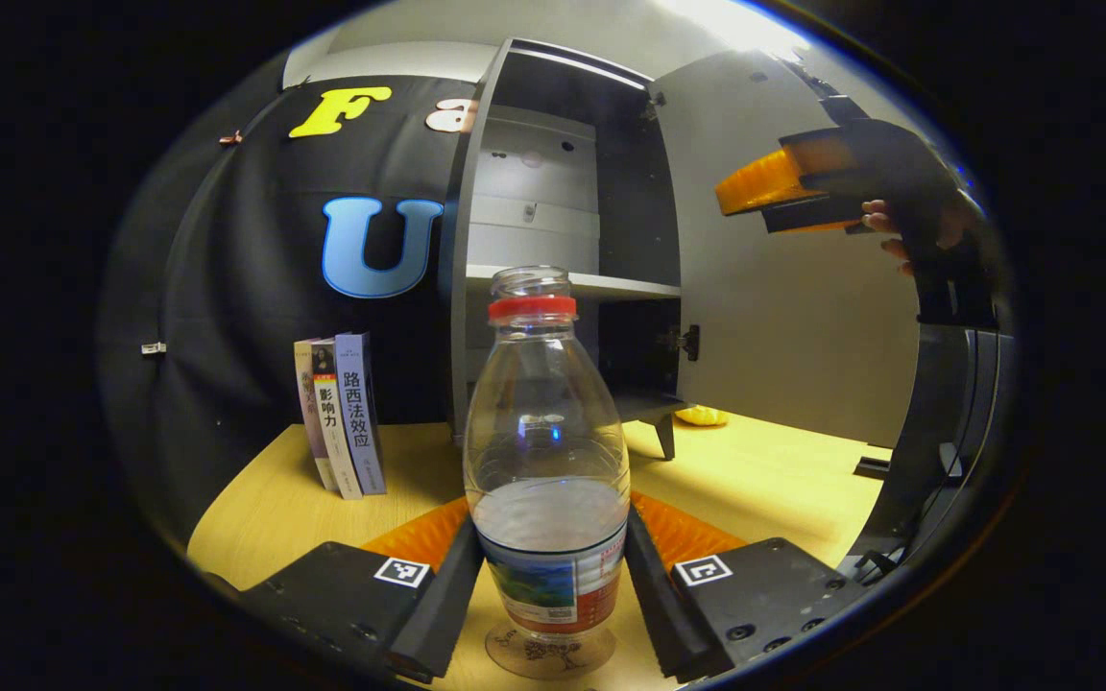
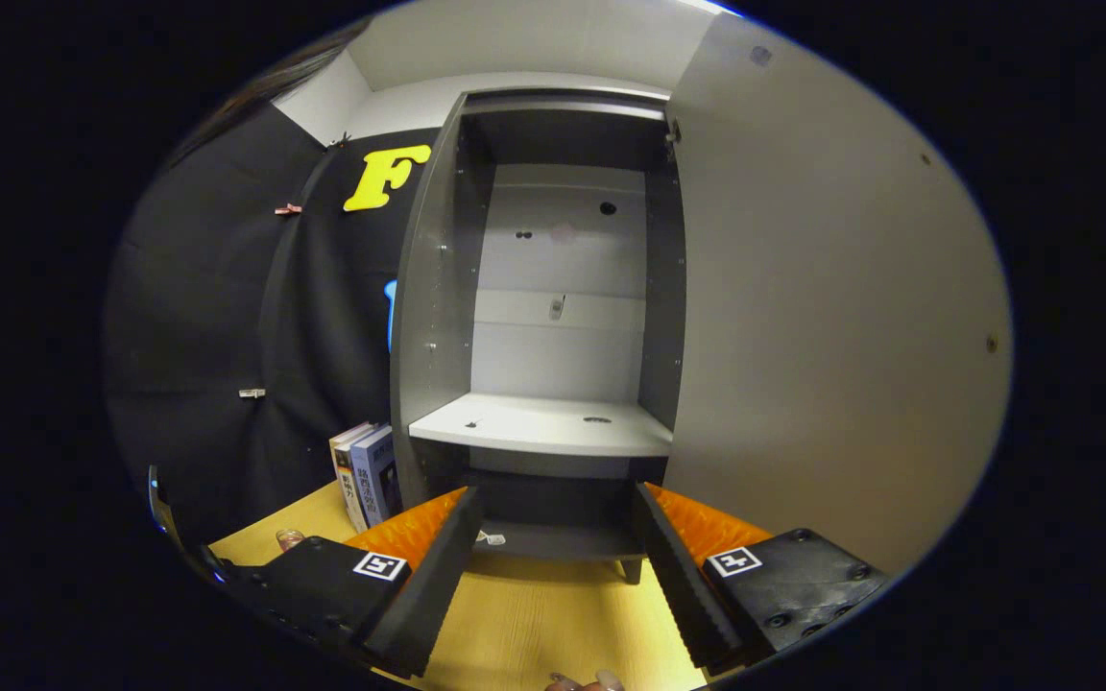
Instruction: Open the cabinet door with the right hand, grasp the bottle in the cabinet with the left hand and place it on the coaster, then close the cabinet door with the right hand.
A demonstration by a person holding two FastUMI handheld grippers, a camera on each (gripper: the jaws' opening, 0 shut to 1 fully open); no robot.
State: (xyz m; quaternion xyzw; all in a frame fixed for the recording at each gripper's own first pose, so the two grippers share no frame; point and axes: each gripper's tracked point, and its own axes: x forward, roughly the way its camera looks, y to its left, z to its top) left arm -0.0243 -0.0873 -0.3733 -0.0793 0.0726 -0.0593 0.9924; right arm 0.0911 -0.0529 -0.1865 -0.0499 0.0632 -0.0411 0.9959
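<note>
The bottle [image 1: 547, 461] stands upright on the coaster [image 1: 550, 654] on the tabletop [image 1: 764, 480], between the left tongs [image 1: 548, 585], whose fingers sit against its sides. The right tongs [image 2: 553, 576] are spread with nothing between them, facing the cabinet [image 2: 553, 326], whose door [image 2: 822, 317] stands open. Books [image 1: 342, 413] stand left of it.

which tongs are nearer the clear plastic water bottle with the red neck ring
Left. The left tongs flank the clear plastic water bottle; the right tongs hover up by the grey cabinet door.

Wooden table [image 1: 764, 480] carries books [image 1: 342, 413], cabinet [image 1: 553, 221], and coaster [image 1: 553, 653] under bottle [image 1: 546, 451]
</note>
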